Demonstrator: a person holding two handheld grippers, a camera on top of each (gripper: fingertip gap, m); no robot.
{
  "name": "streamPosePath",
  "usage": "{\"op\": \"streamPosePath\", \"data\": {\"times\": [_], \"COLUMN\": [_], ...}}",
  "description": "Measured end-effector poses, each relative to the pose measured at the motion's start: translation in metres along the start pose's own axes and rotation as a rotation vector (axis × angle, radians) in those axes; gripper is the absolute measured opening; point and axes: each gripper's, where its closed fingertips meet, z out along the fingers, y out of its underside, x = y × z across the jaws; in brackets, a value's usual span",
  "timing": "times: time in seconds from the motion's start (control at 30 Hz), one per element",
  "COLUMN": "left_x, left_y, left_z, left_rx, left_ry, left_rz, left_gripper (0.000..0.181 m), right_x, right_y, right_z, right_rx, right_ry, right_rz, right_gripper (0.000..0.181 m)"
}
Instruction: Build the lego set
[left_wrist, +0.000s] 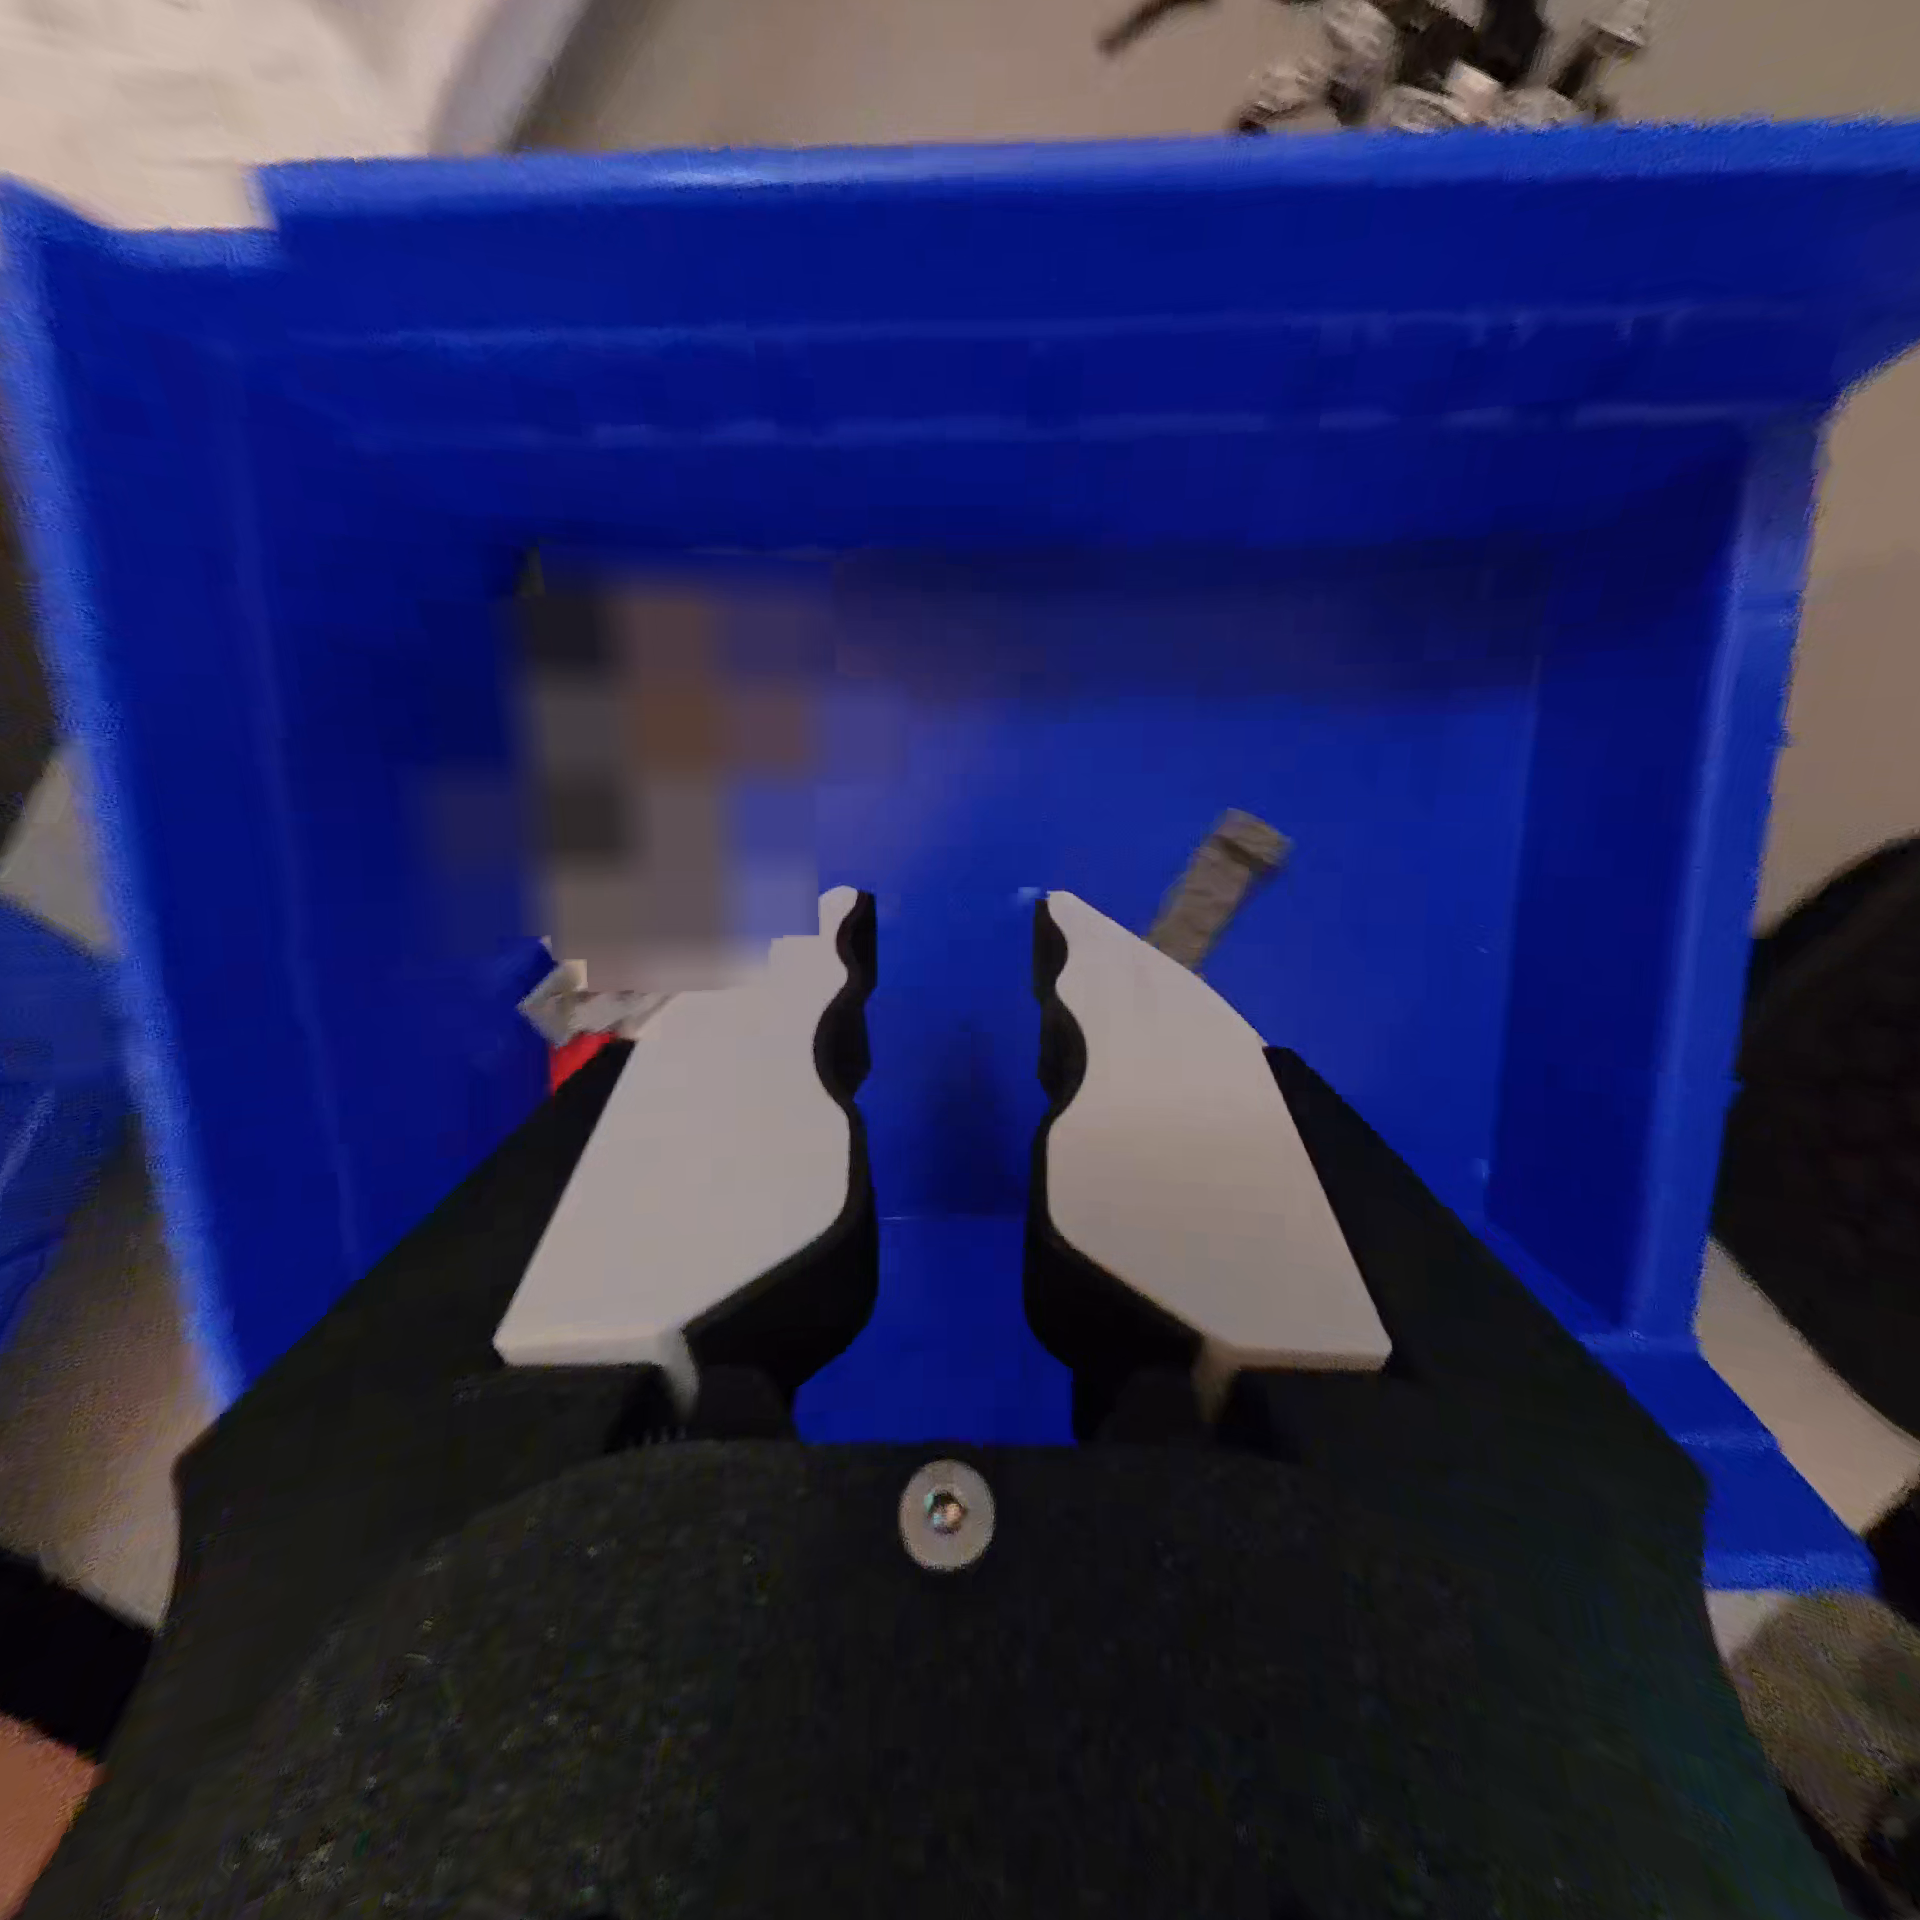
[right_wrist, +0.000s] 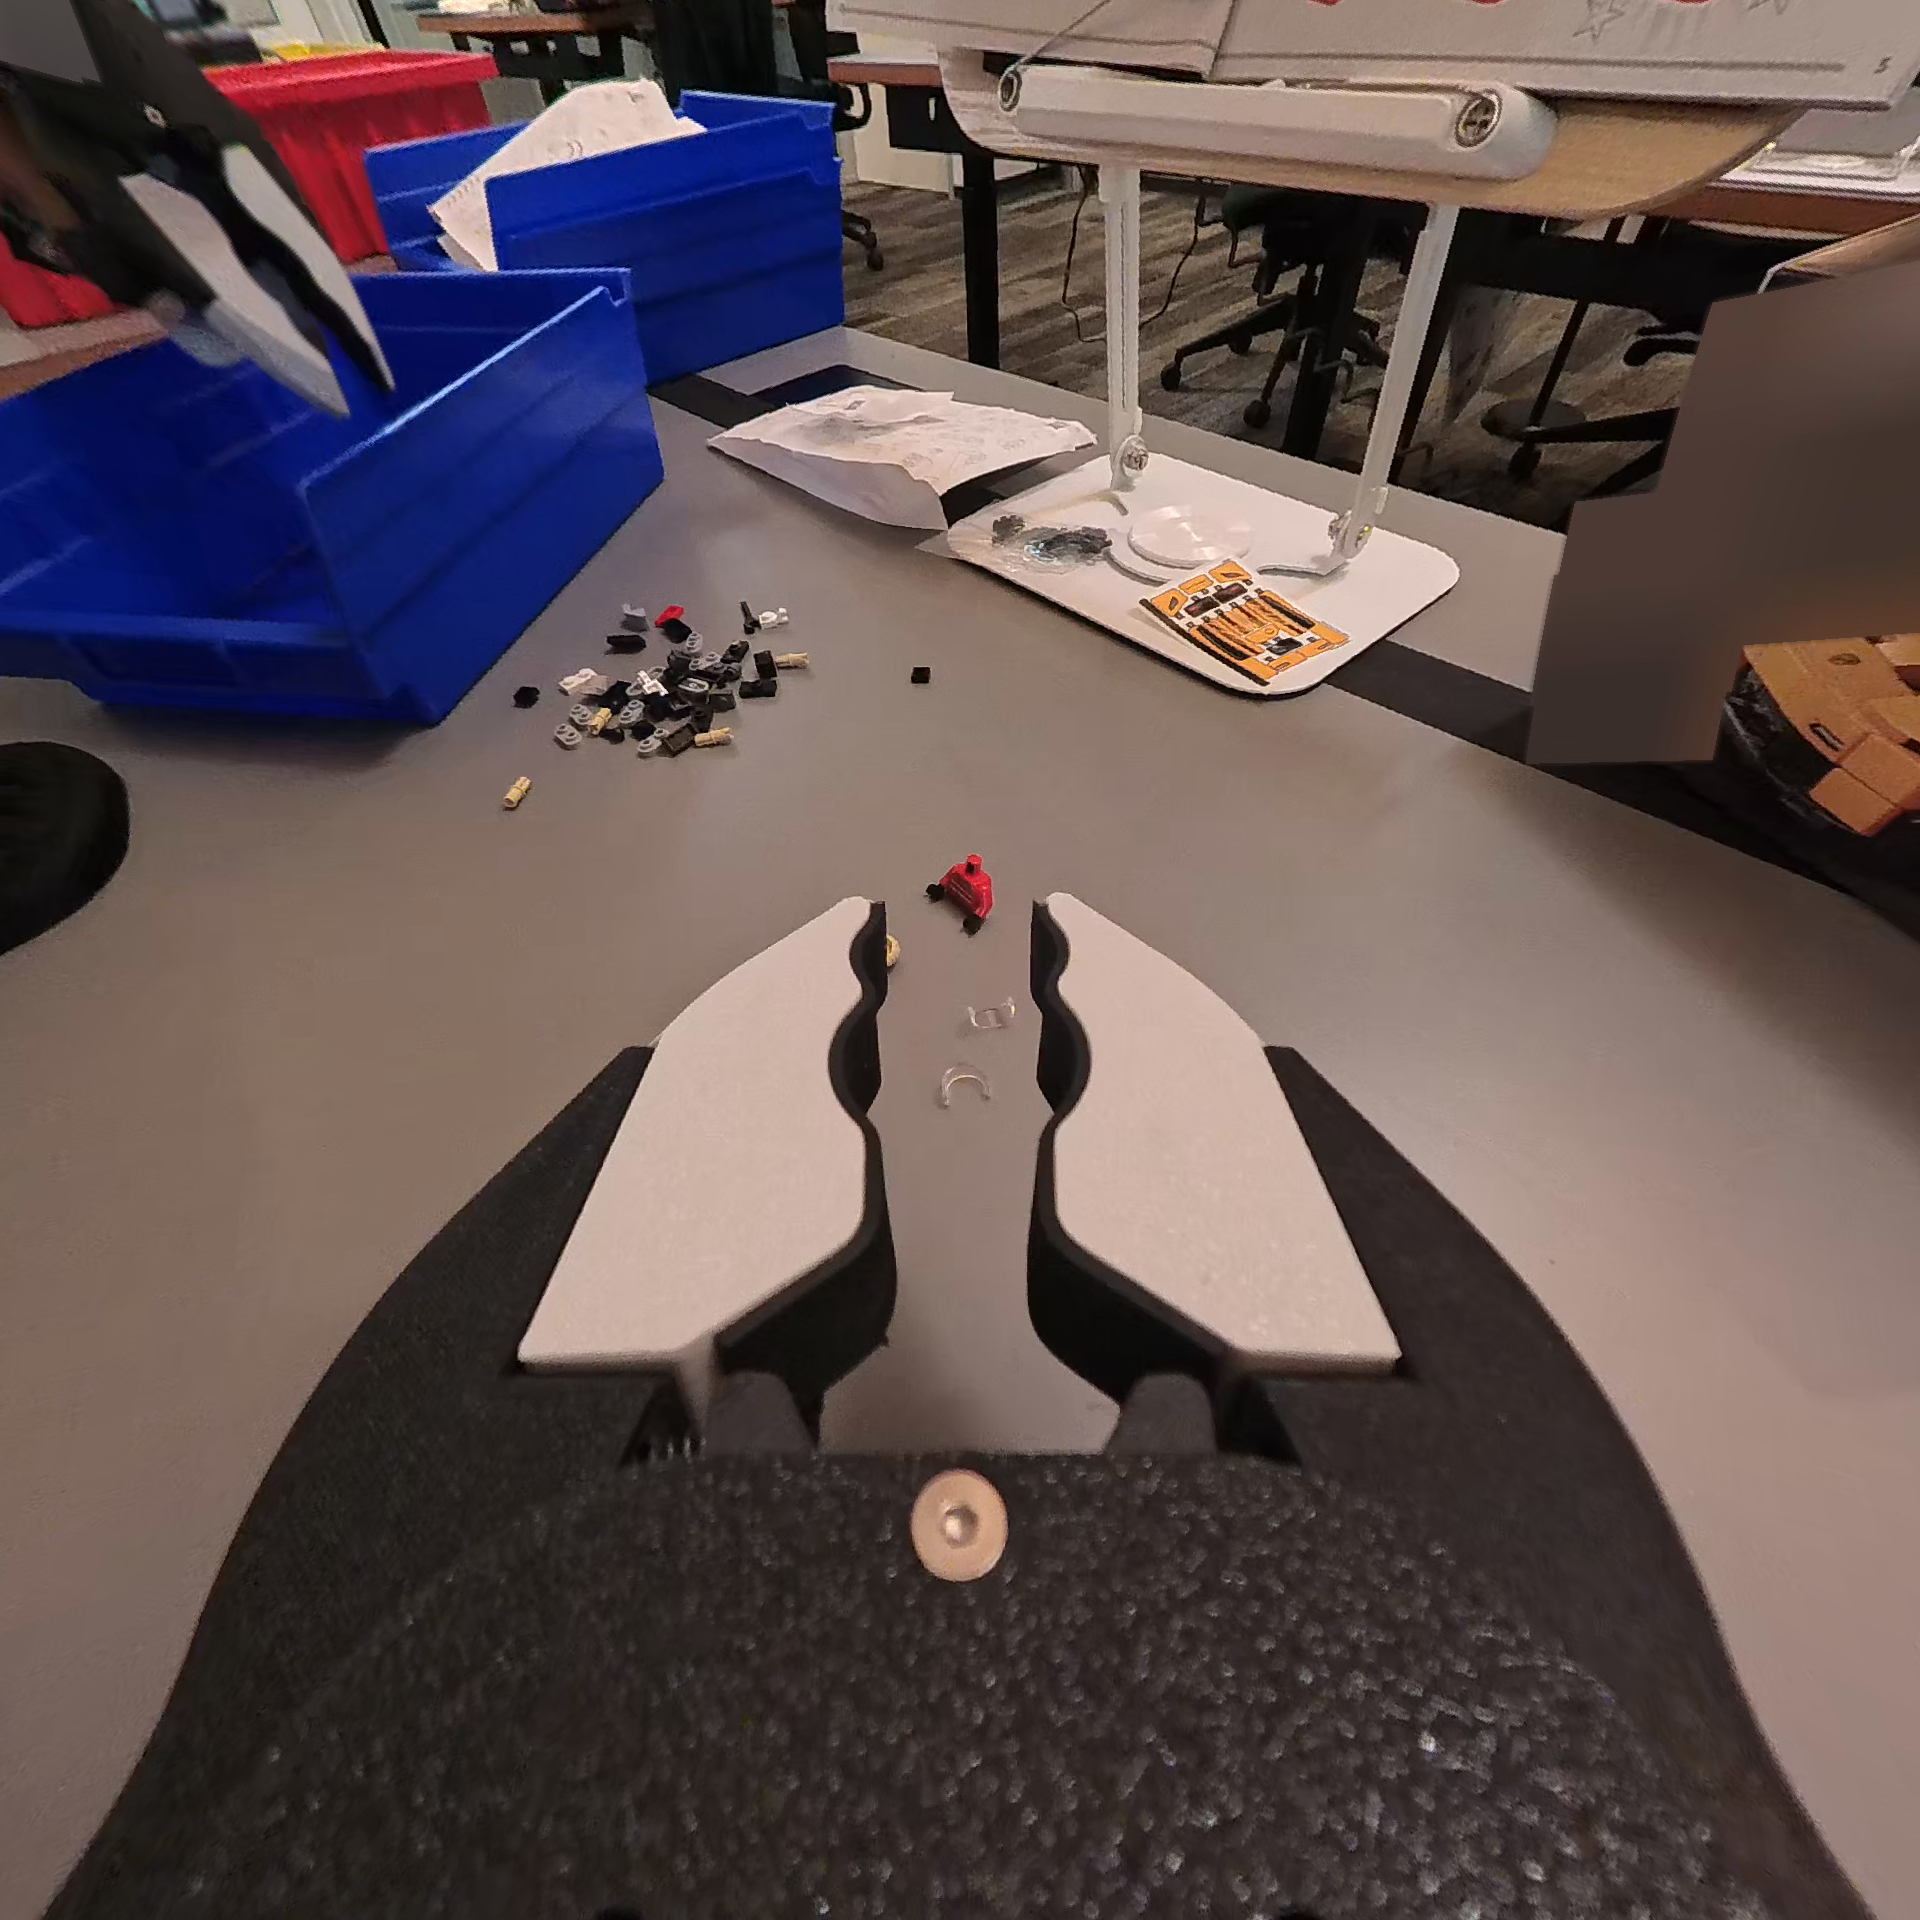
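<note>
Two tongs stand released, jaws apart and empty. Left tongs (left_wrist: 954, 904) point steeply down into a blue bin (left_wrist: 935, 312), a grey piece (left_wrist: 1216, 883) just right of their tips. Right tongs (right_wrist: 956, 909) lie low over the grey table (right_wrist: 1455, 1039), a red lego piece (right_wrist: 968, 885) just ahead.

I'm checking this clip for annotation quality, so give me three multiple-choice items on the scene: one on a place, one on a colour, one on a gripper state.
1. Where does the left gripper point?
A. Into a blue bin
B. At the sticker sheet
C. At a cardboard box

2. What colour is the minifigure torso ahead of the right gripper?
A. Yellow
B. Red
C. Green

3. How are the right gripper's jaws?
A. Shut on the torso
B. Shut on nothing
C. Open, empty

Key: 1 A, blue walls fill its view; 2 B, it is plainly red; 3 C, bare grey table shows between the fingers.
</note>
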Motion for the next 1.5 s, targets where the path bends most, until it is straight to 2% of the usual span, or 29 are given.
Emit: {"op": "streamPosePath", "data": {"times": [0.1,0.23,0.43,0.53,0.7,0.73,0.77,0.9,0.97,1.03,1.13,1.23,1.37,1.5], "left_x": [-0.036,-0.065,-0.084,-0.082,-0.077,-0.074,-0.072,-0.037,-0.024,-0.027,-0.041,-0.049,-0.06,-0.069], "left_y": [0.002,0.016,0.036,0.048,0.047,0.048,0.048,0.043,0.034,0.025,0.022,0.02,0.018,0.017], "left_z": [-0.001,0.016,0.045,0.052,0.055,0.055,0.056,0.052,0.042,0.03,0.015,0.009,0.014,0.036], "left_rx": [0.001,-0.11,-0.274,-0.353,-0.354,-0.362,-0.365,-0.36,-0.312,-0.255,-0.235,-0.22,-0.218,-0.227], "left_ry": [-0.138,-0.242,-0.276,-0.248,-0.198,-0.178,-0.169,-0.023,0.013,-0.024,-0.102,-0.116,-0.142,-0.186], "left_rz": [-0.076,-0.123,-0.203,-0.239,-0.268,-0.271,-0.265,-0.219,-0.19,-0.189,-0.205,-0.229,-0.253,-0.297], "left_gripper": [0.027,0.028,0.031,0.033,0.024,0.008,0.002,0.0,0.001,0.002,0.024,0.031,0.032,0.037], "right_x": [0.0,-0.001,0.0,0.001,0.0,-0.001,-0.001,-0.003,-0.003,-0.003,-0.005,-0.005,-0.004,-0.003], "right_y": [0.0,0.001,0.001,0.002,0.005,0.005,0.005,0.002,0.0,0.0,0.001,0.001,0.001,0.002], "right_z": [0.001,0.002,0.001,0.0,0.003,0.003,0.003,0.0,-0.002,-0.002,-0.001,-0.001,-0.003,-0.002], "right_rx": [-0.002,-0.006,-0.006,-0.005,-0.011,-0.011,-0.012,-0.001,0.008,0.01,0.007,0.006,0.011,0.005], "right_ry": [0.003,0.005,0.007,0.009,-0.004,-0.006,-0.006,-0.007,-0.008,-0.012,-0.019,-0.017,-0.012,-0.01], "right_rz": [0.0,-0.003,0.001,0.004,0.013,0.01,0.006,-0.002,0.0,0.001,-0.003,-0.01,-0.002,-0.001], "right_gripper": [0.026,0.026,0.026,0.026,0.026,0.026,0.026,0.026,0.026,0.026,0.026,0.026,0.026,0.026]}}
